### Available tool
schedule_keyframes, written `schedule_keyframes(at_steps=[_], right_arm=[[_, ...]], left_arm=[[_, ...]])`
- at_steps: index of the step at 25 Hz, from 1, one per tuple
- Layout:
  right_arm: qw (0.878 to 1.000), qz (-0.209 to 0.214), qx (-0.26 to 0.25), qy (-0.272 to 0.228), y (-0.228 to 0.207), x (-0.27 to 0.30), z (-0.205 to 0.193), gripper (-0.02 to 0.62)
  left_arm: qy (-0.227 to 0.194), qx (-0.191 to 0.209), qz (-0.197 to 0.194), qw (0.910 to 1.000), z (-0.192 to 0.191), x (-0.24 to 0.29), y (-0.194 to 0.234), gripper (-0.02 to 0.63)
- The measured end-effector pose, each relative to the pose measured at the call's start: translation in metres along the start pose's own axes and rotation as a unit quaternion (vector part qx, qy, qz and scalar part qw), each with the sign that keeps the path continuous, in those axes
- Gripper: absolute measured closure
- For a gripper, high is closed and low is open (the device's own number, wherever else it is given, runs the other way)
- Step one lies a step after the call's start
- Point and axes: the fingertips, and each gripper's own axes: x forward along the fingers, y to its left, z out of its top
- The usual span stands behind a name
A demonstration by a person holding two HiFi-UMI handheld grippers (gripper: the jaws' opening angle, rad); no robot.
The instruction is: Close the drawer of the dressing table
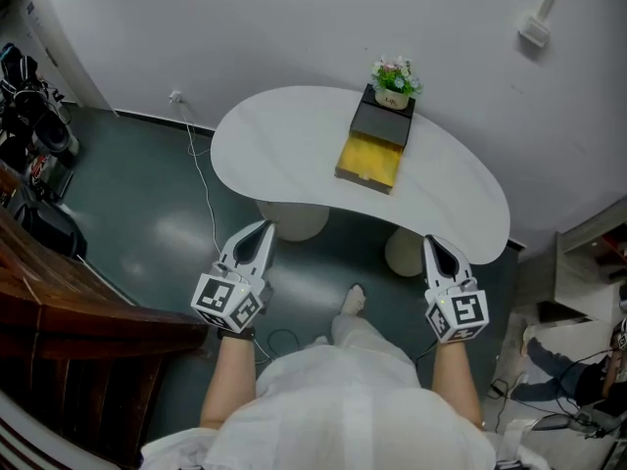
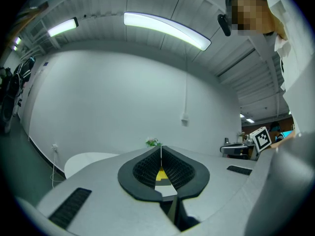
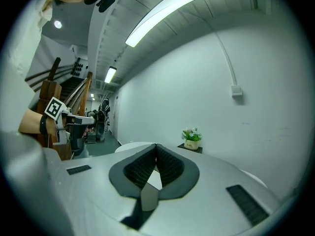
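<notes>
Fingers of the left gripper [image 1: 261, 229] were pressed together tip to tip with nothing between them, and the right gripper [image 1: 432, 245] likewise held its fingers closed on empty air. Both hung off the near edge of the white kidney-shaped surface [image 1: 274, 145], well apart from the task's thing.

The dark box-shaped dressing unit [image 1: 384, 123] sat toward the far edge, right of the middle, with its open yellow drawer [image 1: 370, 157] drawn out toward the near edge. The drawer's long axis ran from the near edge to the far edge, canted a little, so a closing push would probably go away from the person along that line. Its front lay ahead and to the right of the left fingers, and ahead and to the left of the right fingers. The right gripper looked slightly nearer.

A small potted plant with pink and white flowers [image 1: 394, 78] stood at the far edge, just behind the unit. The label on its pale pot was too small to read.
</notes>
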Motion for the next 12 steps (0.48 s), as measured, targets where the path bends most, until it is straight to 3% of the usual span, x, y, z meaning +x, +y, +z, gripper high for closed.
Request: schedule_keyframes(at_steps=[6, 12], right_arm=[[1.0, 0.005, 0.015, 0.007, -0.02, 0.037, -0.005, 0.586], [1.0, 0.003, 0.019, 0.011, -0.061, 0.086, -0.005, 0.586]], left_arm=[[0.003, -0.01, 0.009, 0.9999, -0.002, 0.032, 0.017, 0.588], [0.005, -0.009, -0.005, 0.9999, 0.001, 0.098, 0.034, 0.588]])
